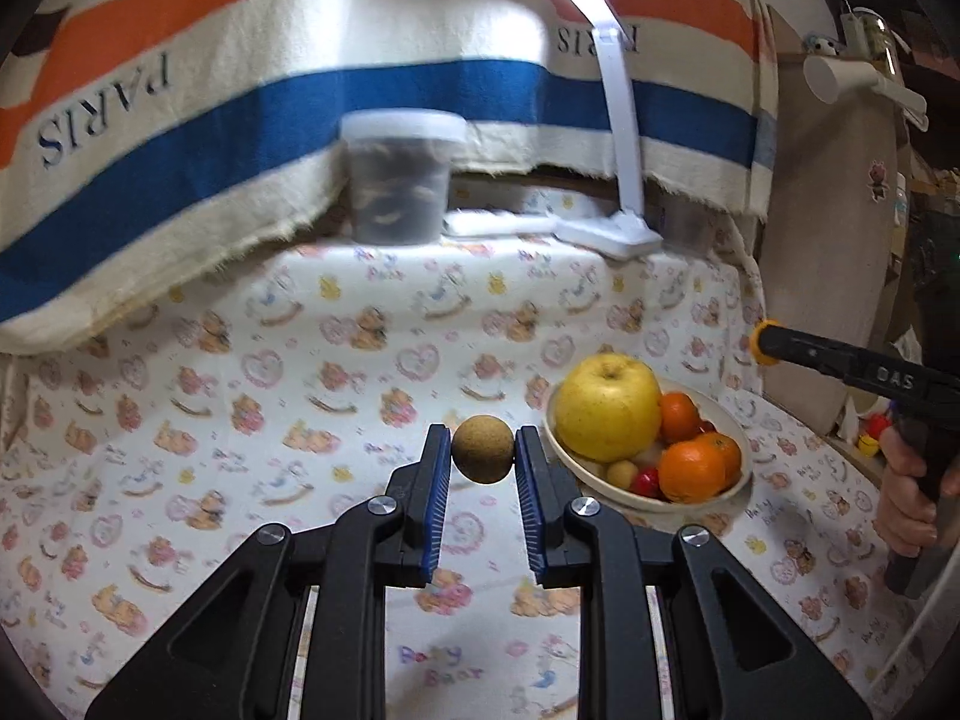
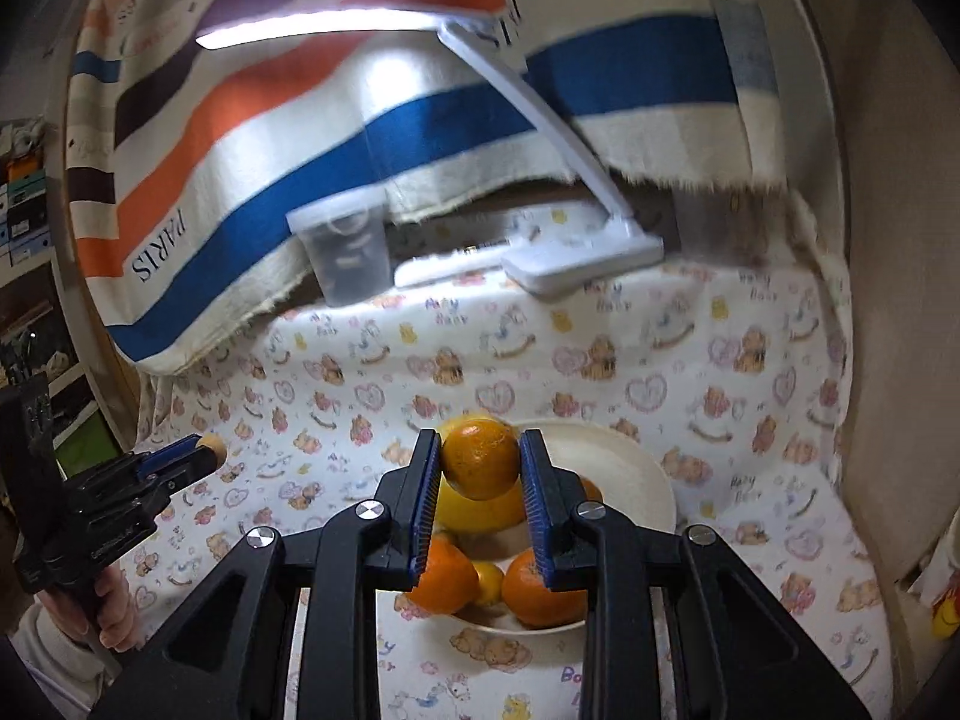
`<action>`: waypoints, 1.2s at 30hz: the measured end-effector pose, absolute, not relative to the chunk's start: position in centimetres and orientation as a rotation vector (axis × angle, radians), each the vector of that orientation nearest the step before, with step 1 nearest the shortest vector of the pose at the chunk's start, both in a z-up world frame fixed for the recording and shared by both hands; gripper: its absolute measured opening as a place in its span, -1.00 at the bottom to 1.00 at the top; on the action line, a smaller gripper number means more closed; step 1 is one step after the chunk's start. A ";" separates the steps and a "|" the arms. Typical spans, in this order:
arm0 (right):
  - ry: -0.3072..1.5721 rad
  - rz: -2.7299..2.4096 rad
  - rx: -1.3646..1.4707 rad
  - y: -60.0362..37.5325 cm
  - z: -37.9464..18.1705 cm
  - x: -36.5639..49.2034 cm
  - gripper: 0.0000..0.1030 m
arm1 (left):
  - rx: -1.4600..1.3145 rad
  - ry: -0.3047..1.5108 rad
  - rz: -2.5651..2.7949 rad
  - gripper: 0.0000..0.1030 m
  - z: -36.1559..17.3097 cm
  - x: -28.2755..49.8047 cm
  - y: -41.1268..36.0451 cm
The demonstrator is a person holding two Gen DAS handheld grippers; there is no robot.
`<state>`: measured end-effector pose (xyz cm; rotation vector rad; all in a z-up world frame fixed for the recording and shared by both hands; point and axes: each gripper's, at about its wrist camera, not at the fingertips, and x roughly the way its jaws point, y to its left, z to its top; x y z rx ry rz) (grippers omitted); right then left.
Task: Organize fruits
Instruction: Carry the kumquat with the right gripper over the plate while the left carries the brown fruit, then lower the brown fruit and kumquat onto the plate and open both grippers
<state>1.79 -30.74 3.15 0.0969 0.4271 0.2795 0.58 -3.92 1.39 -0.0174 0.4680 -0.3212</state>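
The left gripper (image 1: pixel 482 450) and right gripper (image 2: pixel 480 462) (each hand-held) are clamped, pointing slightly downward

Bowl (image 1: pixel 735 483) on tablecloth (image 1: pixel 300 396), fruit inside; tub (image 1: pixel 399 180) and lamp base (image 1: pixel 612 234) behind, at cloth's far edge.

My worktop is covered by a pale cloth (image 1: pixel 252 396) printed with little bears, hearts and rocking horses. Behind it hangs a cream towel (image 1: pixel 240 60) with orange, blue and dark stripes and the word PARIS, upside down from where I look. At the back stands a clear plastic tub (image 1: pixel 399 180) with a white lid, holding something dark. Near it sits a white desk lamp (image 1: pixel 624 168), its flat base on the cloth and its lit bar arching overhead.
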 end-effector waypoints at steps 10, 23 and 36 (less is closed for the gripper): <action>0.719 0.327 0.255 -33.5 -1.0 6.2 -0.46 | 0.044 0.638 -0.398 -0.60 2.2 3.7 -9.7; 0.830 0.182 0.314 -36.6 -2.6 8.0 -0.46 | 0.003 0.783 -0.547 -0.60 2.3 7.3 -16.4; 0.880 0.209 0.331 -36.9 -3.2 8.5 -0.45 | 0.050 0.813 -0.542 -0.59 1.1 7.9 -19.0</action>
